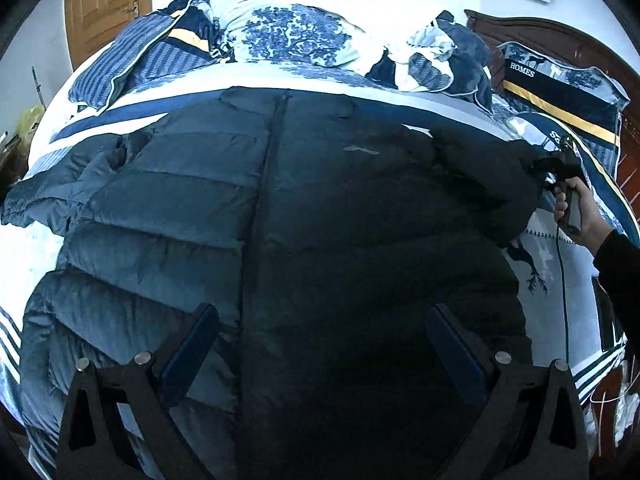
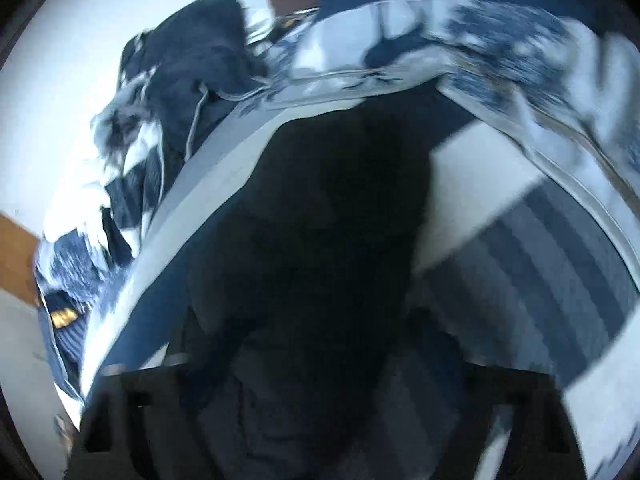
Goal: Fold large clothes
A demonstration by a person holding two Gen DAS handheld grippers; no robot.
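1. Left gripper [image 1: 322, 344]: jaws stood wide apart, nothing between the pads, poised over the lower front of the jacket [image 1: 256, 240] near the bed's near edge.
2. Right gripper [image 2: 320, 364]: view heavily blurred. Dark jacket fabric filled the gap between the jaws; could not tell whether the pads pressed on it.
3. In the left wrist view the right gripper [image 1: 554, 168] sat at the jacket's right sleeve [image 1: 480, 184], toward the bed's right edge, held by a hand [image 1: 580, 212] with a dark sleeve cuff [image 1: 620, 260]. A thin cable [image 1: 562, 280] hung down from it.
4. Jacket: dark quilted puffer, lying flat and front-up across the middle of the bed [image 1: 560, 264], zip [image 1: 276, 152] running down its centre. Left sleeve [image 1: 60, 192] lay crumpled toward the bed's left edge.
5. Bed cover: white and blue print with a deer motif at the right edge.
6. Far edge of bed: heaped blue-and-white duvet [image 1: 288, 36]; a pillow [image 1: 560, 92] lettered "HOMES" at the far right corner against a dark wooden headboard [image 1: 560, 36].
7. Beyond: wooden door [image 1: 104, 4] at far left; white wall.
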